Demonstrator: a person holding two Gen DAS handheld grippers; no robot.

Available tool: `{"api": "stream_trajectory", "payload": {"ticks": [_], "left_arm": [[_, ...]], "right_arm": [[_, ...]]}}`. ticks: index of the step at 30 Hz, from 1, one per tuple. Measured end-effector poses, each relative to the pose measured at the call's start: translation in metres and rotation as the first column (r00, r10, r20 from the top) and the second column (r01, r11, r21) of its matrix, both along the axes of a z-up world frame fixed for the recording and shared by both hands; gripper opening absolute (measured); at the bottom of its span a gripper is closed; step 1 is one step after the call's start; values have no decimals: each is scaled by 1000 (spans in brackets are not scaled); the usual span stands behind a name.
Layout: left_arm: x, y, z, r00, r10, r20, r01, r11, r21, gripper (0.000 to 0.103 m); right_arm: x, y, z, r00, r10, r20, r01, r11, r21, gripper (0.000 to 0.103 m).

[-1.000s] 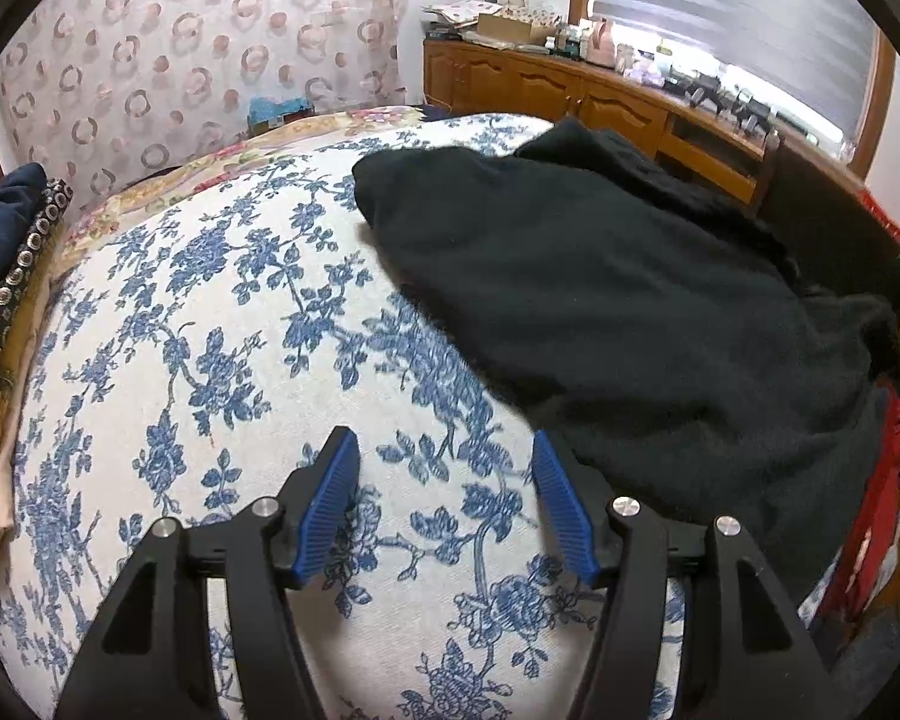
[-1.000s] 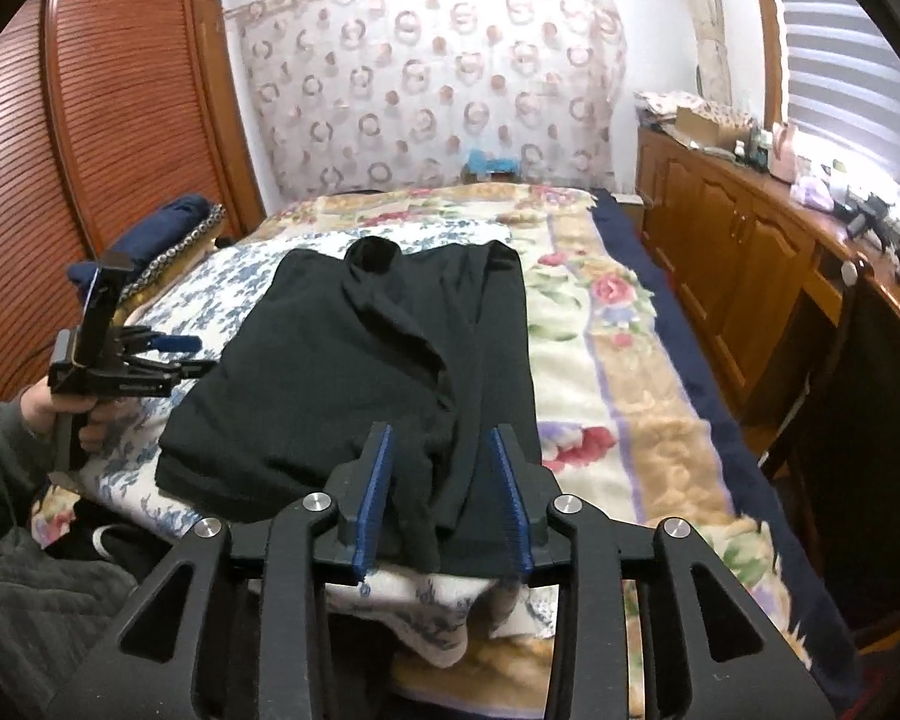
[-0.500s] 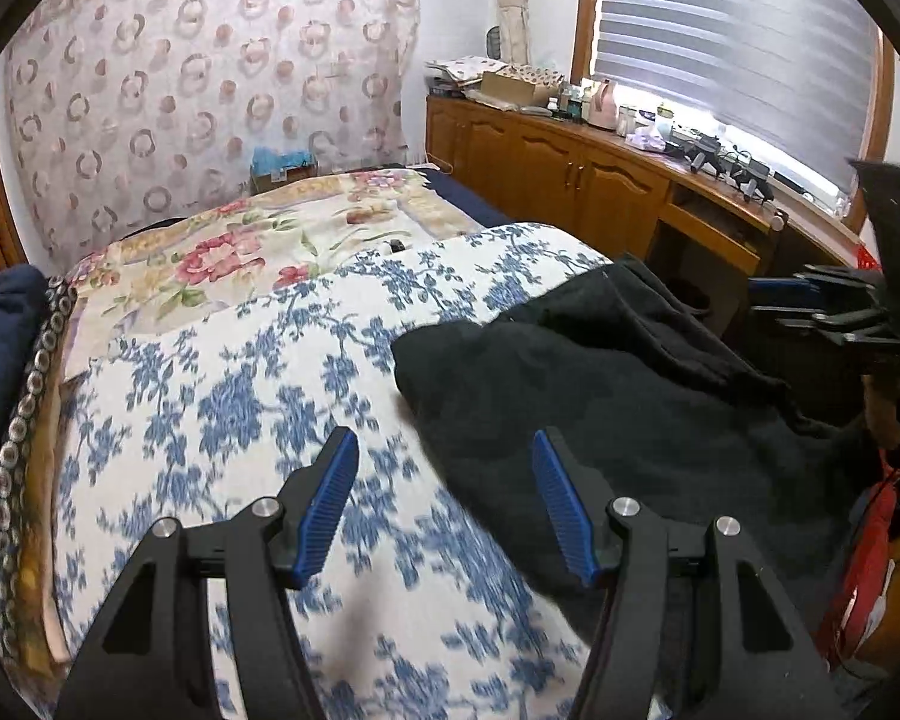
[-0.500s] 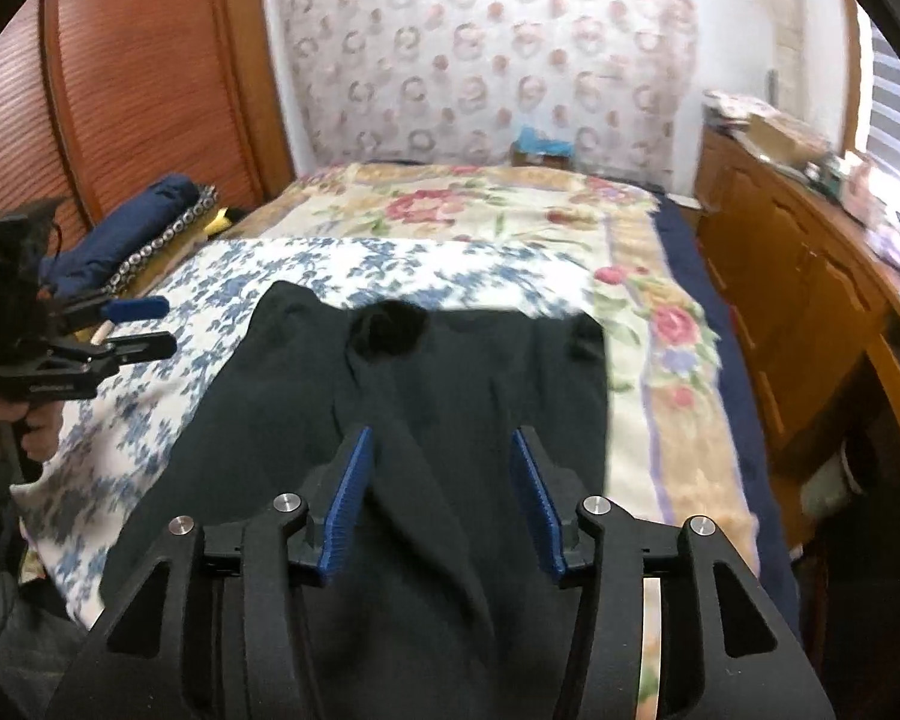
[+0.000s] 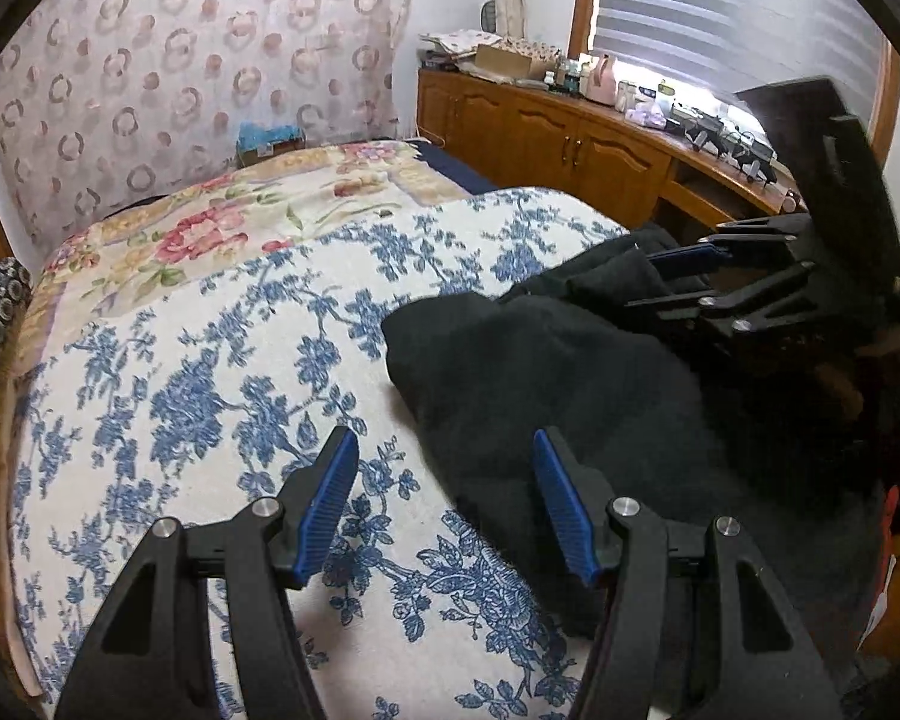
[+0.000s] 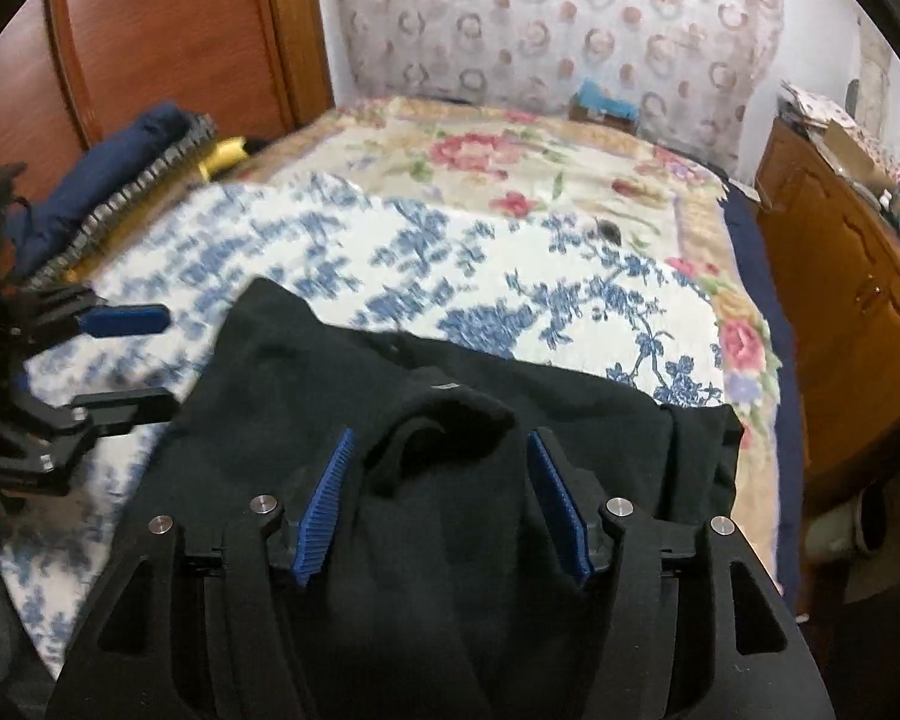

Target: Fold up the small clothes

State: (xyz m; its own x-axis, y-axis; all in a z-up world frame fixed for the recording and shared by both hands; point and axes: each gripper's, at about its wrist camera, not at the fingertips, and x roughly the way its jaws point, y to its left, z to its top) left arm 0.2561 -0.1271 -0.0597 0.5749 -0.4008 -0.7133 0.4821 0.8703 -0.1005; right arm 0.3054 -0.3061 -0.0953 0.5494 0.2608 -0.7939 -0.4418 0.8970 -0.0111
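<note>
1. black knit garment (image 5: 600,396), soft and thick, lies in the left wrist view on the right side of a white bedspread with blue flowers (image 5: 210,372), its left edge bunched in a rounded fold. the left gripper (image 5: 444,498) hangs above that edge with its blue pads apart and nothing between them; the bedspread shows through the gap. at far right the right gripper (image 5: 684,261) reaches in over the garment's far part.

2. in the right wrist view the same garment (image 6: 306,384) fills the near middle, with its raised collar (image 6: 450,420) standing between the right gripper's (image 6: 441,501) blue pads. those jaws have just been opening and stand apart; no pad presses the cloth. the left gripper (image 6: 126,360) waits at the left, also apart, over the bedspread (image 6: 510,276).

3. risks, as i judge them: closing on the collar alone could drag only one layer and leave the body rumpled. the thick knit may slip out of the pads in a lift. with only one side gripped, the fold would come out skewed.
</note>
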Motion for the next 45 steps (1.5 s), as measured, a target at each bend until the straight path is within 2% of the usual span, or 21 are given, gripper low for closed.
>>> {"api": "stream_trajectory", "payload": {"ticks": [3, 4, 5, 6, 7, 10, 15, 18, 22, 24, 25, 31, 34, 42, 45], "left_arm": [[-1, -2, -5, 1000, -5, -12, 5, 1000, -1, 61], [-2, -2, -7, 1000, -8, -16, 8, 1000, 0, 61], [-3, -2, -7, 1000, -8, -17, 8, 1000, 0, 61], [-3, -2, -8, 1000, -8, -19, 8, 1000, -1, 61], [-4, -2, -8, 1000, -9, -23, 9, 1000, -4, 61], [-6, -3, -6, 1000, -16, -18, 16, 1000, -7, 61], [-11, -8, -2, 999, -34, -11, 34, 999, -12, 61], [-13, -9, -2, 999, -37, -13, 37, 999, -12, 61], [-22, -11, -1, 999, -39, -12, 39, 999, -9, 61], [-28, -13, 0, 999, -42, -10, 42, 999, -6, 61], [-30, -14, 1, 999, -45, -9, 45, 999, -3, 61], [-59, -18, 0, 997, -71, -6, 71, 997, -3, 61], [-79, -19, -2, 997, -79, -2, 79, 997, 4, 61], [-130, -6, 7, 997, -81, 0, 81, 996, -40, 61], [-148, -7, 9, 996, -91, 9, 91, 995, -38, 61]], "right_arm": [[10, -9, -8, 999, -16, -41, 17, 999, 30, 61], [11, -12, -8, 999, -10, -46, 13, 998, 55, 56], [11, -15, -7, 999, -1, -52, 5, 997, 74, 48], [11, -16, -6, 998, 10, -56, -5, 996, 87, 23], [8, -16, -3, 998, 37, -53, -31, 994, 105, 7], [-2, -22, 15, 999, 39, 6, -39, 994, 102, 5], [4, -56, 48, 994, -64, 83, 58, 996, 70, 4], [20, -72, 46, 988, -123, 94, 125, 992, -10, 5], [37, -86, 22, 975, -214, 66, 221, 968, -119, 22], [33, -91, 18, 971, -231, 52, 236, 964, -120, 33], [28, -94, 19, 972, -230, 49, 234, 967, -101, 36], [-27, -95, 32, 975, -213, 59, 214, 977, -20, 45], [-69, -95, 31, 978, -199, 58, 200, 980, -1, 47], [-158, -97, 2, 978, -208, 18, 208, 978, 31, 47], [-178, -99, -5, 975, -222, 8, 221, 974, 52, 47]]}}
